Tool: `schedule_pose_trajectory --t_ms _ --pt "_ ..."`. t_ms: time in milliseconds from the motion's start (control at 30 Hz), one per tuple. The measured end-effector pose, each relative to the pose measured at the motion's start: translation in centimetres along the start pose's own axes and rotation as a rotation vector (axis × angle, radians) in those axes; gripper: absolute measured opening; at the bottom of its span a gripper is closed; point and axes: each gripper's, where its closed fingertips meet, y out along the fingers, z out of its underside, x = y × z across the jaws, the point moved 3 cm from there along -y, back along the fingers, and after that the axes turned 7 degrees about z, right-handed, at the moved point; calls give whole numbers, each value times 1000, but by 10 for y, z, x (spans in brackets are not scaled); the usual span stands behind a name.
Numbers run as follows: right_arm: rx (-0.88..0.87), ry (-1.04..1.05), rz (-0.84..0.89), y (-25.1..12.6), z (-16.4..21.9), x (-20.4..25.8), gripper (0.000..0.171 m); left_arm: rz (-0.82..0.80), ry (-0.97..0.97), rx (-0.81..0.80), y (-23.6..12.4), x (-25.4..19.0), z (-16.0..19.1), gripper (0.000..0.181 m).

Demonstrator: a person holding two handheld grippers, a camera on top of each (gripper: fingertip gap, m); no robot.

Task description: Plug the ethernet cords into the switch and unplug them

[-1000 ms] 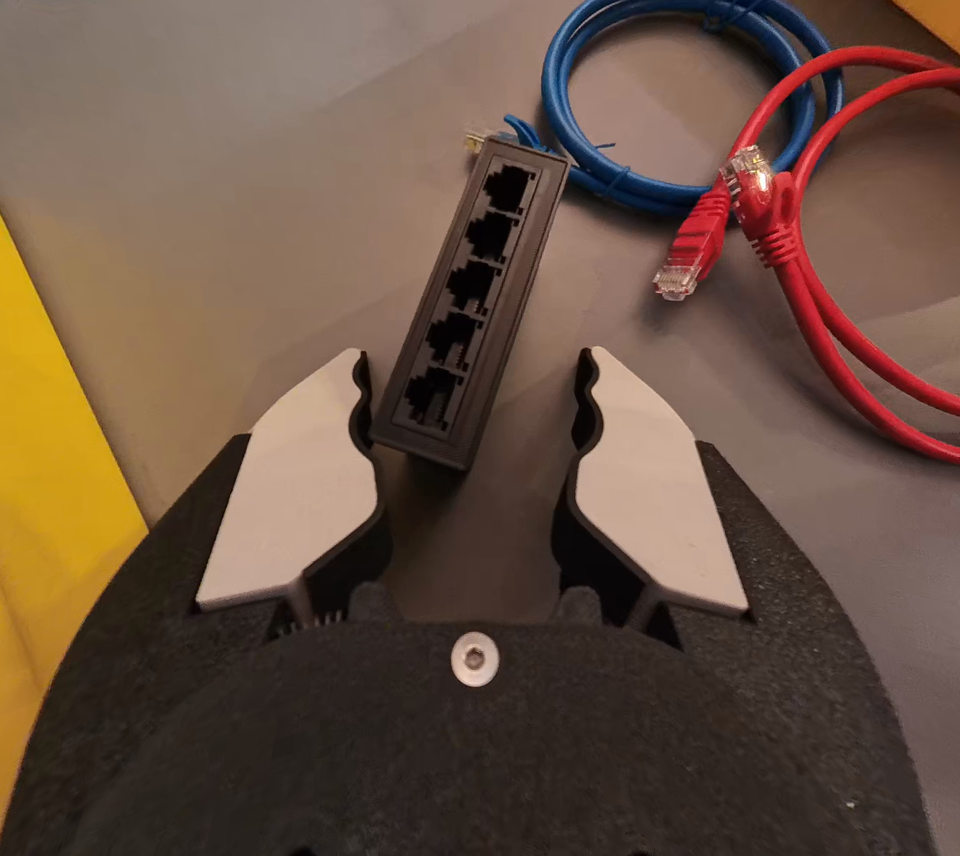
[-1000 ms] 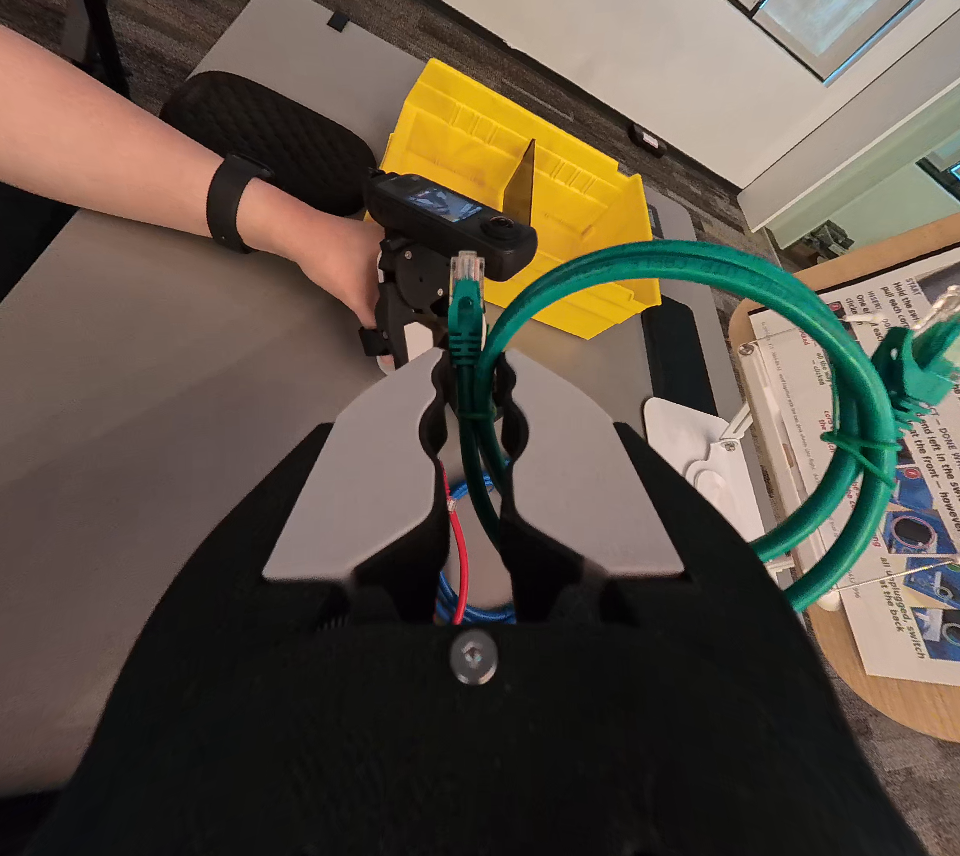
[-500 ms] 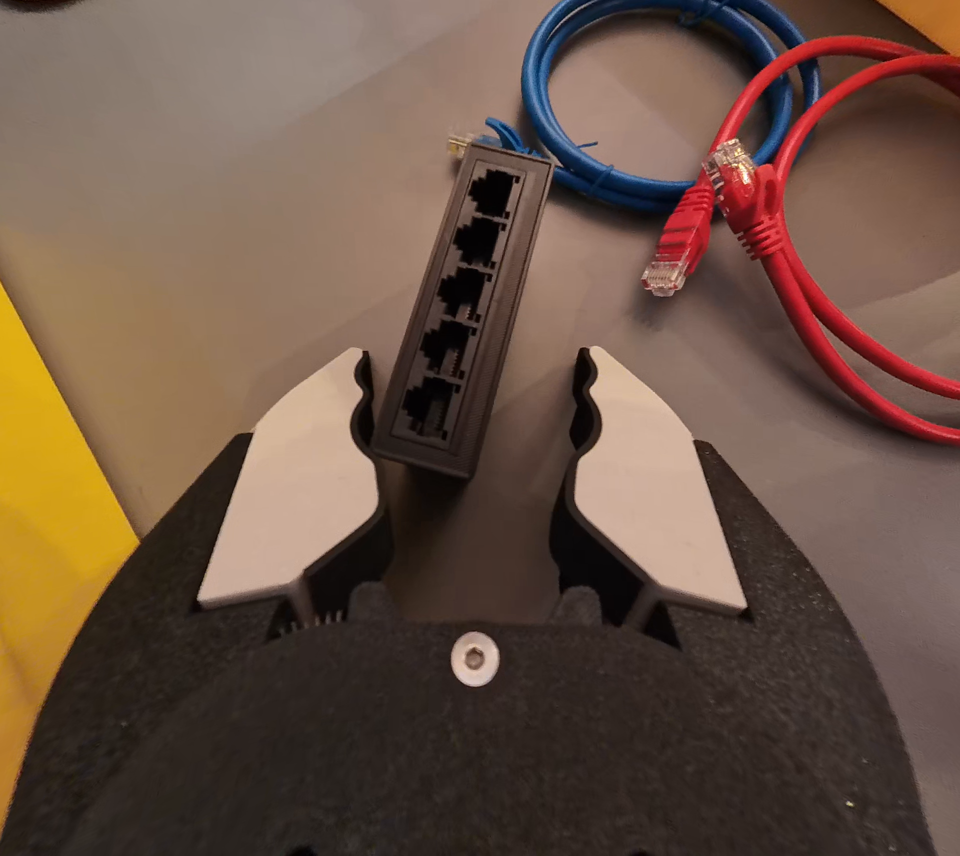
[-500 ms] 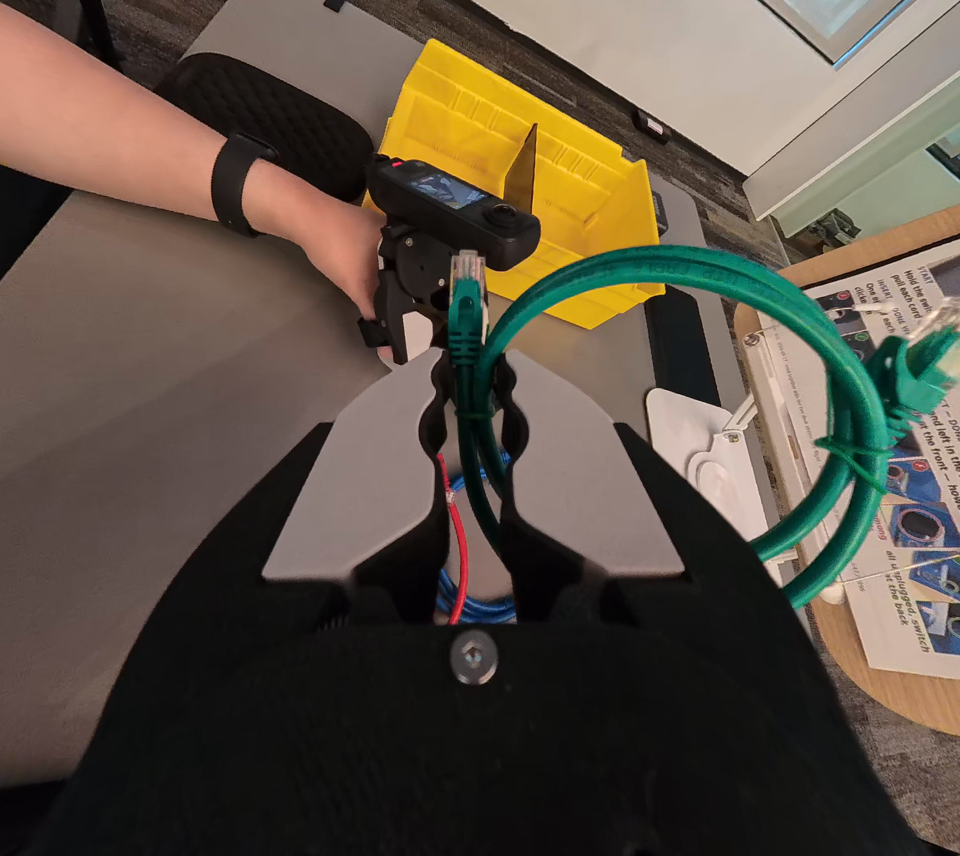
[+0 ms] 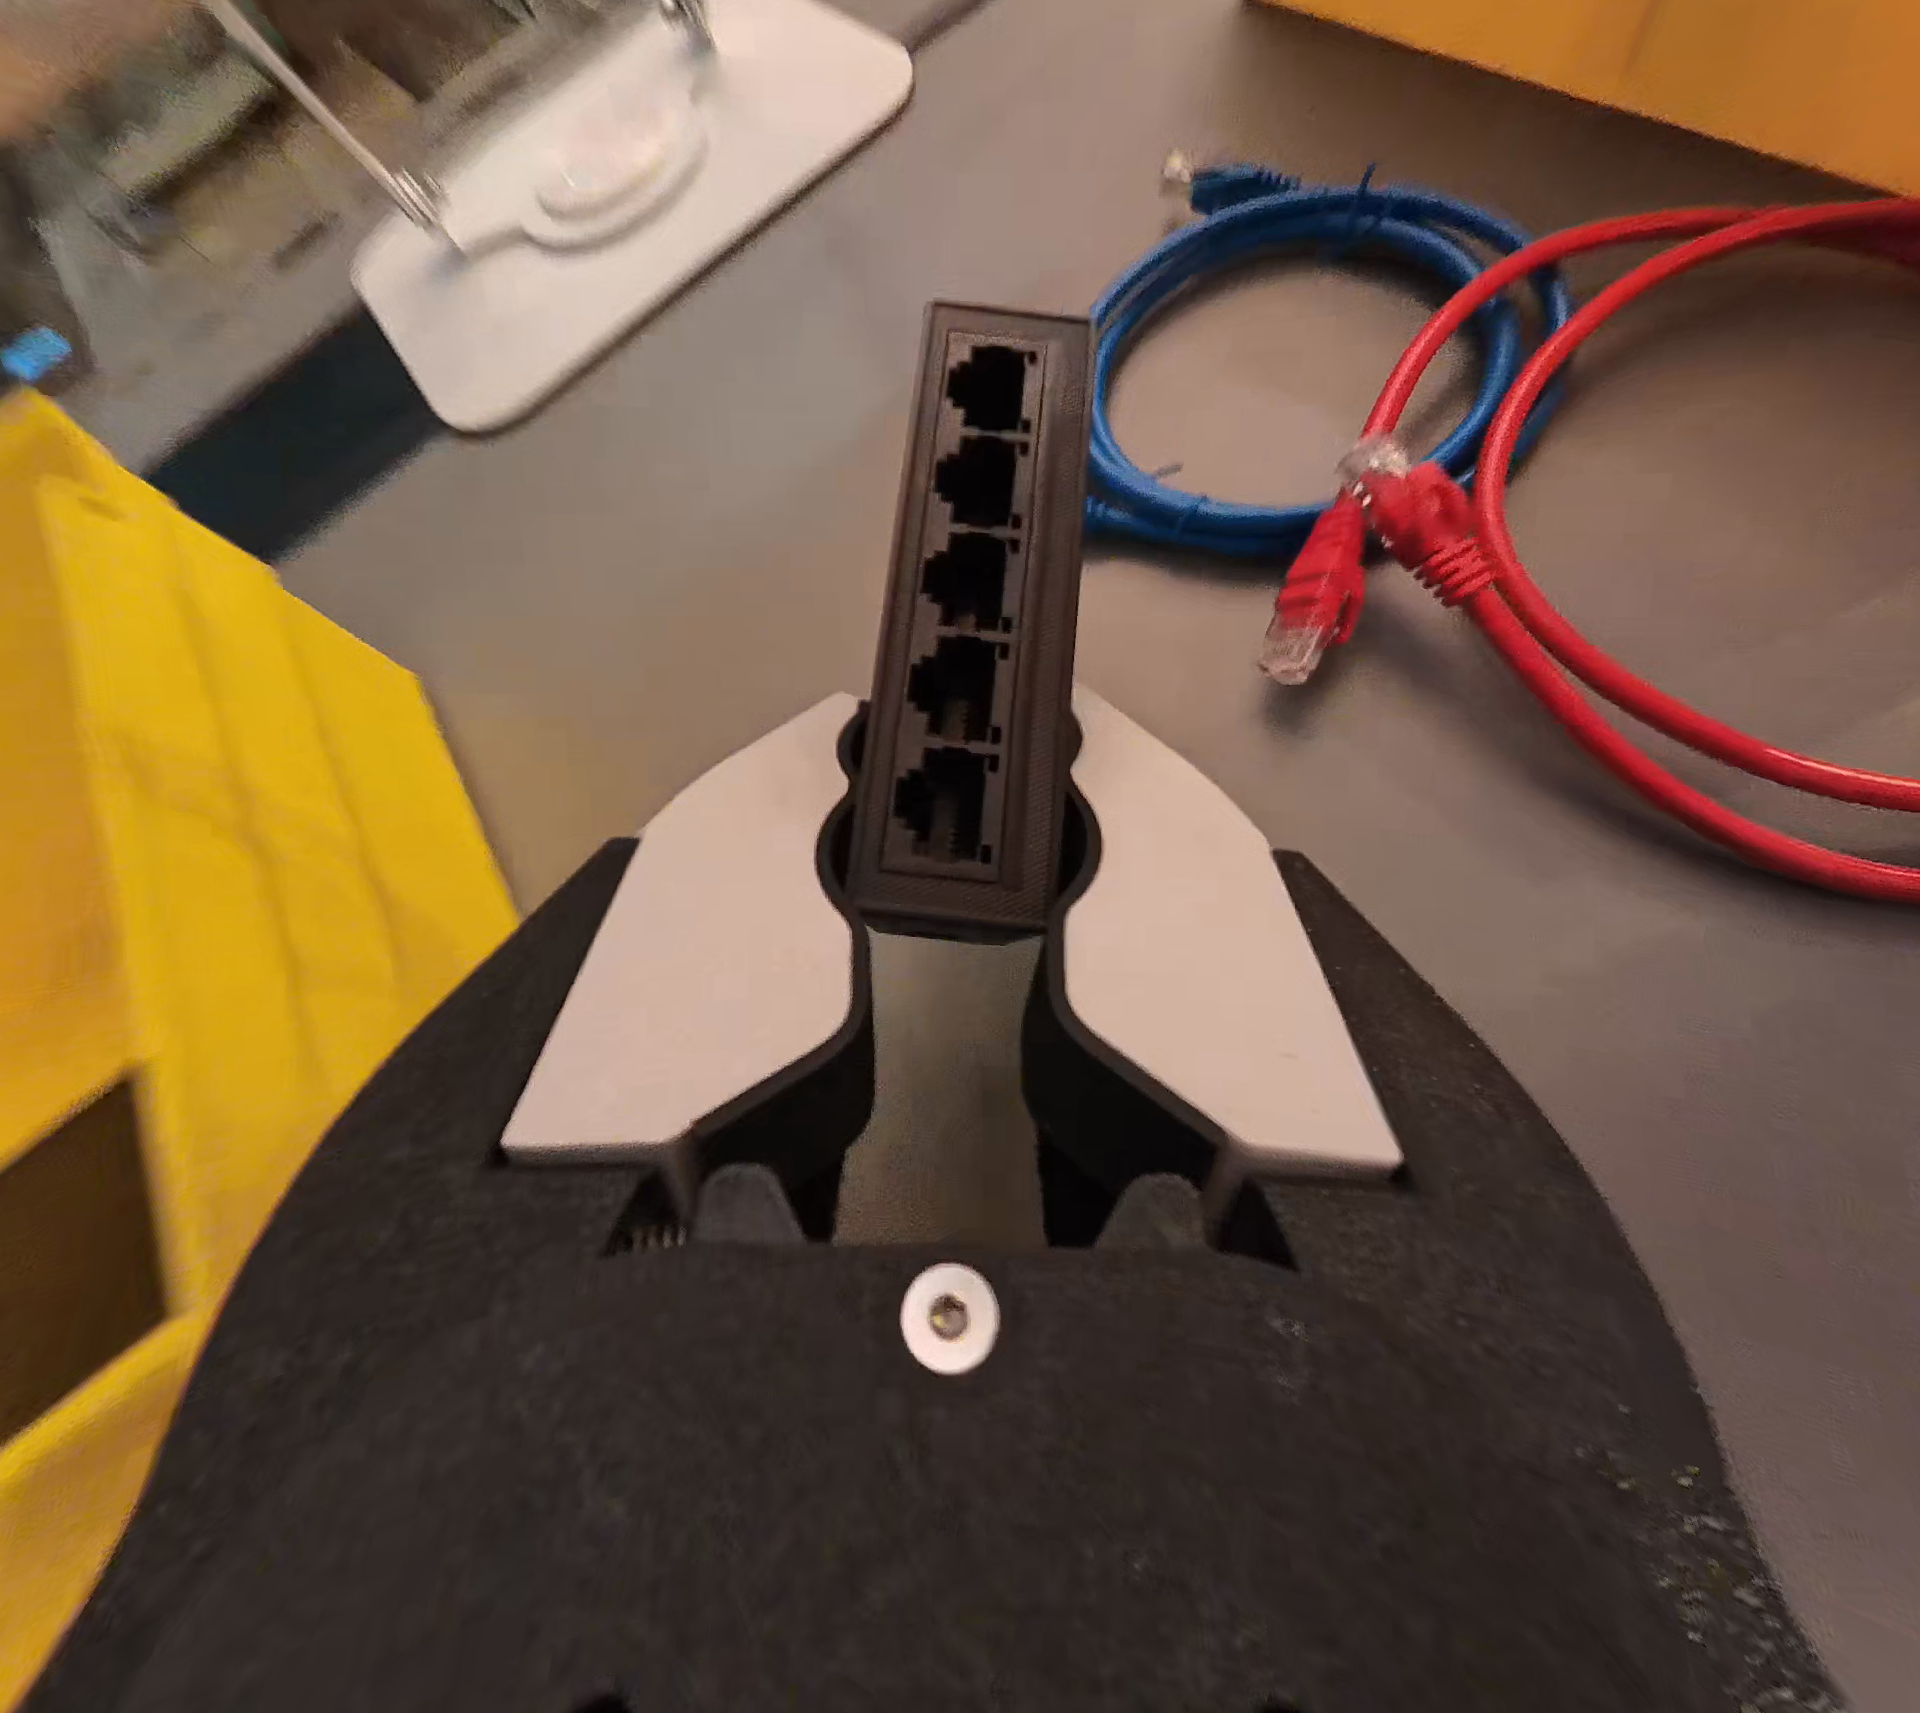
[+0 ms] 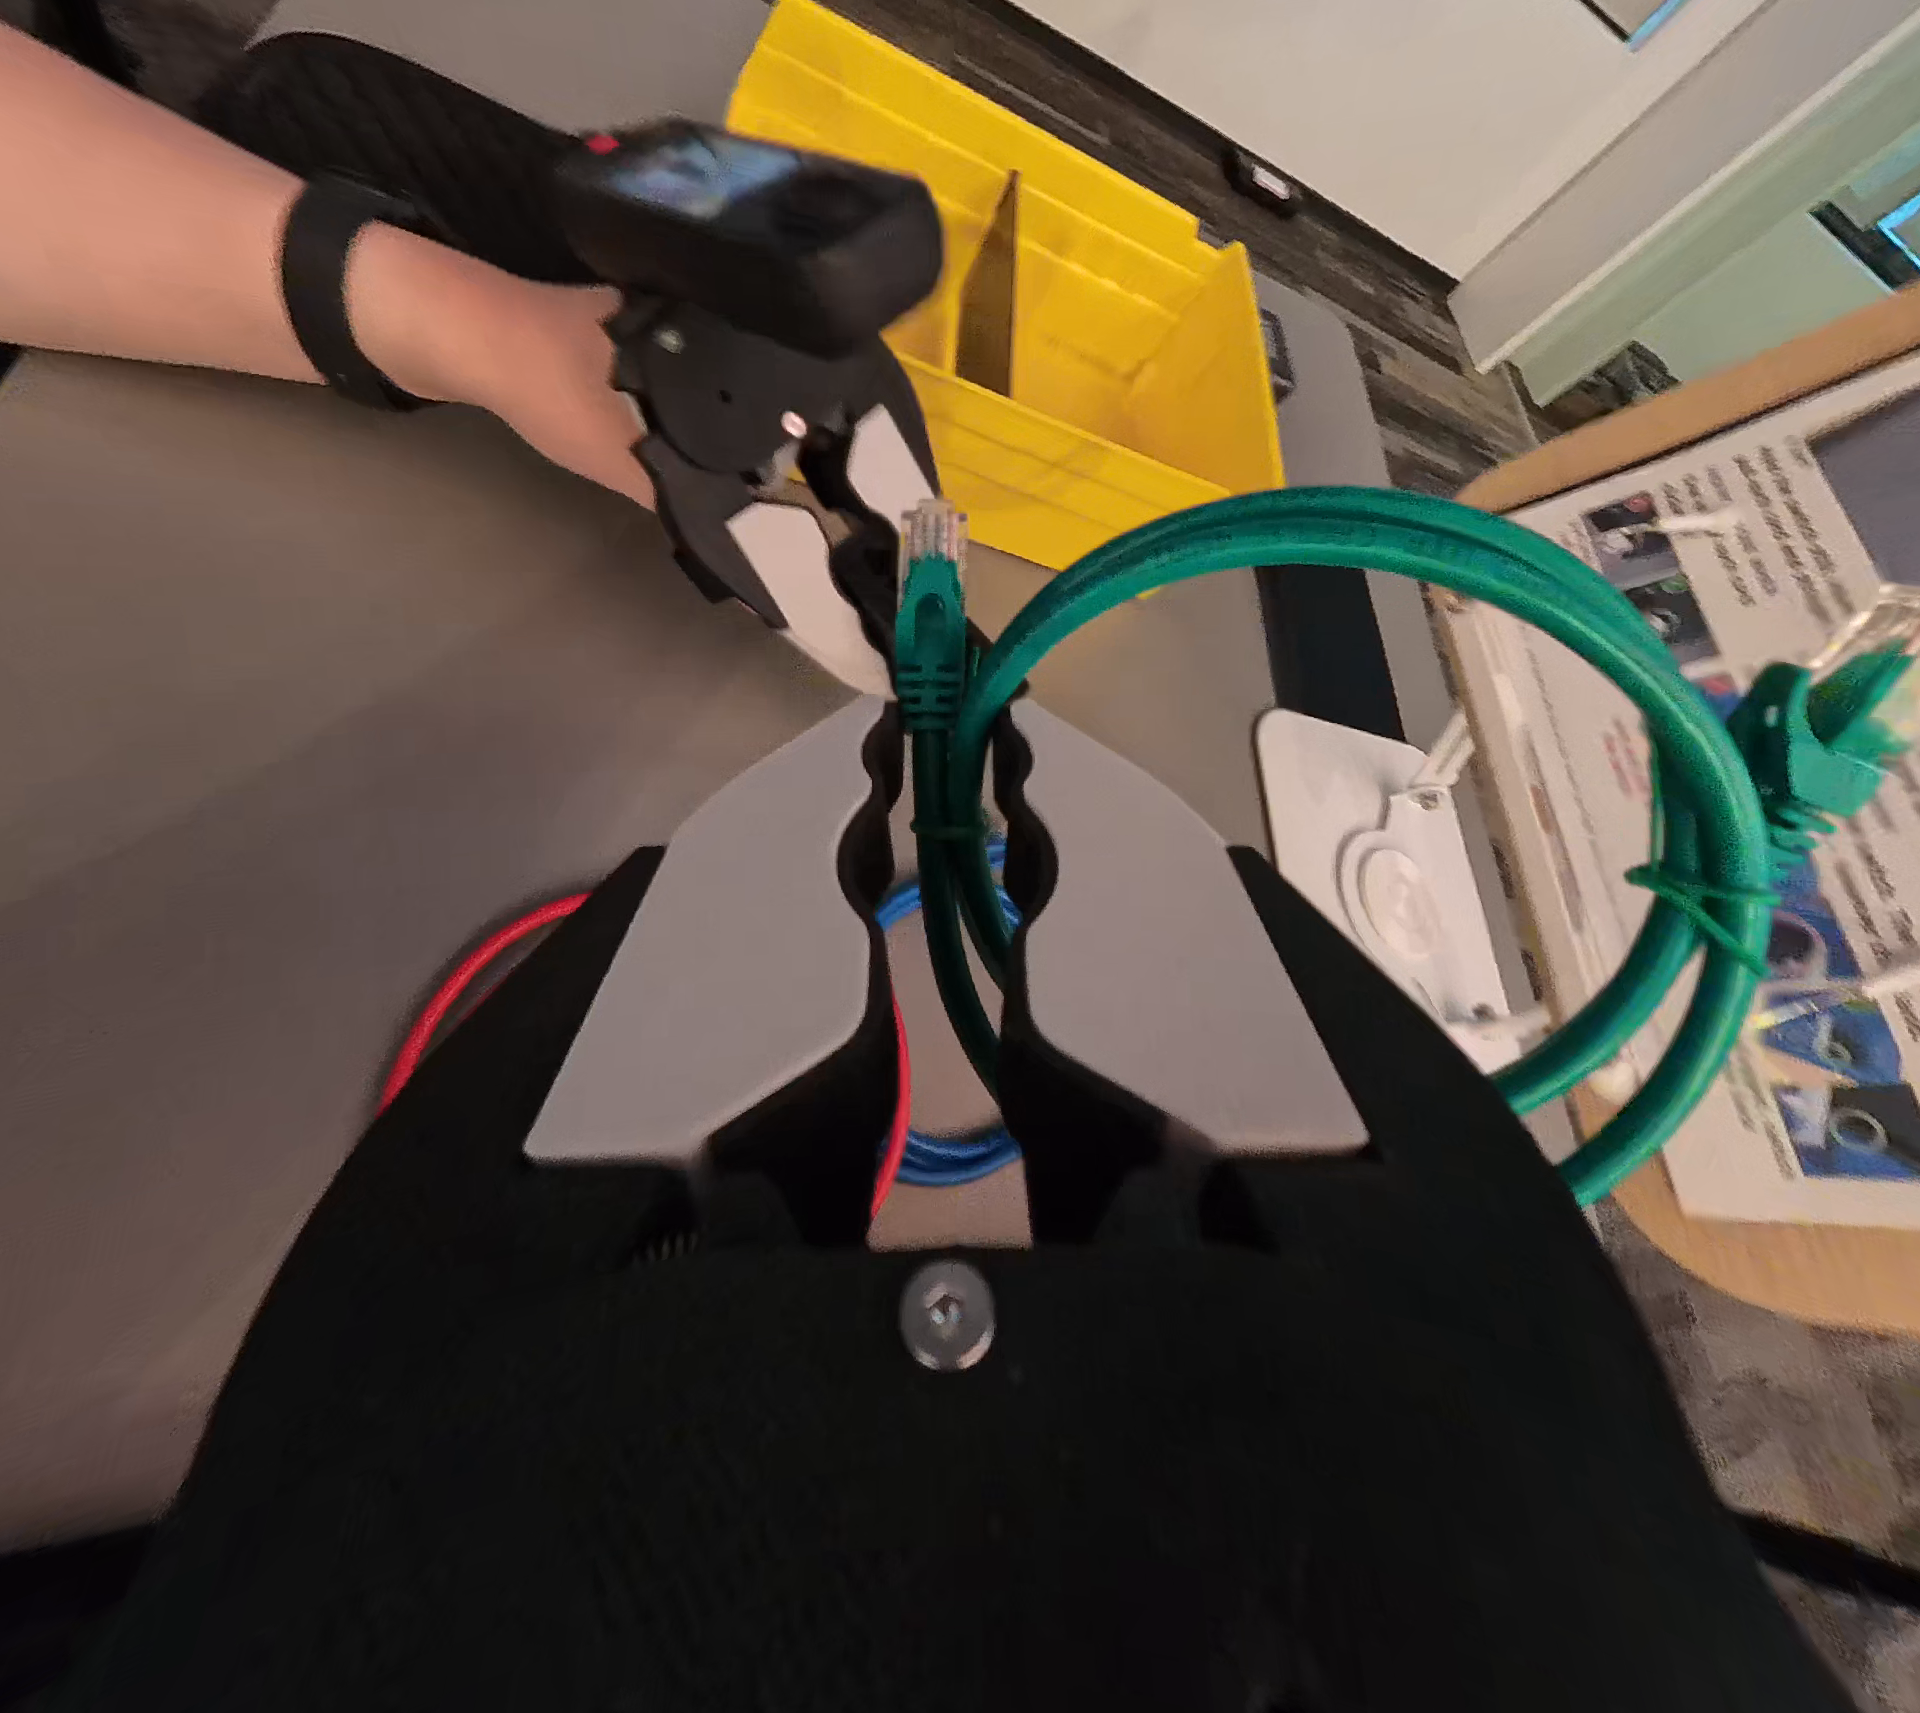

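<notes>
Left wrist view, left gripper [image 5: 961, 775] clamping switch [image 5: 971, 614], right gripper [image 6: 940, 738] pinching green cord [image 6: 1351, 541]

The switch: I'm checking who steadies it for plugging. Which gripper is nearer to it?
Left. The left gripper is shut on the switch at its near end. The right gripper is apart from it, holding the green cord.

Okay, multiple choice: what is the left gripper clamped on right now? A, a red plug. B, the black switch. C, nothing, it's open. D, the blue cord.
B: in the left wrist view the left gripper has both fingers pressed against the sides of the black switch, whose five ports are all empty.
</notes>
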Motion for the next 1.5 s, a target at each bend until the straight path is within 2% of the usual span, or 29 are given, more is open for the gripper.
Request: schedule_pose_trajectory --t_ms 33,167,333,600,733,833,1133,1500 --pt "8 13 25 -3 1 -5 17 -28 38 -5 -8 -1 -9 30" --pt "65 62 125 -15 3 -19 17 -127 231 -22 -38 -13 -50 30" --pt "158 86 204 -22 -8 -19 17 -430 547 13 -62 -2 -94 30" --pt "296 198 348 -22 -3 -30 17 -690 784 -25 -67 10 -138 30" --pt "247 326 369 -21 -2 -40 17 -782 912 -60 -62 5 -148 30" --pt "265 393 345 -17 2 -38 17 -818 937 -78 -57 5 -151 30" --pt "374 449 420 -3 13 -38 17 -827 979 -55 -49 8 -147 30" --pt "373 562 399 -1 21 -40 16 -857 1080 -20 -44 3 -145 30"
